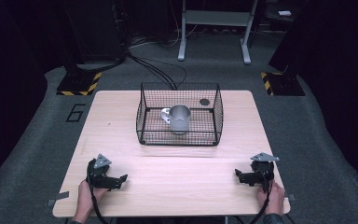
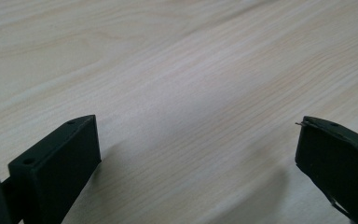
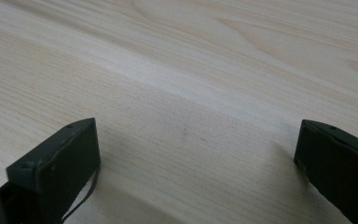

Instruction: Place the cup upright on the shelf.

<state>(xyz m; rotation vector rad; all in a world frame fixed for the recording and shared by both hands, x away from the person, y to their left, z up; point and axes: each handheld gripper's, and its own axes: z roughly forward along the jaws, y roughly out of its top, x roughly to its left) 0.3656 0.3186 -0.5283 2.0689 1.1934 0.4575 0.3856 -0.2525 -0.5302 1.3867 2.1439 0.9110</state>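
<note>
The left gripper (image 1: 119,179) is resting on the near left part of the wooden table (image 1: 177,177), its jaws standing wide apart and holding nothing; in the left gripper view its two black jaws are framing only bare wood grain. The right gripper (image 1: 240,176) is lying at the near right part of the table, its jaws likewise spread wide with nothing between them, and in the right gripper view they are sitting just above the pale tabletop. A hand (image 1: 86,198) is gripping the left tool from the near edge, and another hand (image 1: 274,198) is gripping the right one. Well beyond both, near the middle of the table's far half, a black wire basket (image 1: 144,116) is standing, and a metal cup (image 1: 179,119) is sitting upright inside it, its handle pointing left.
</note>
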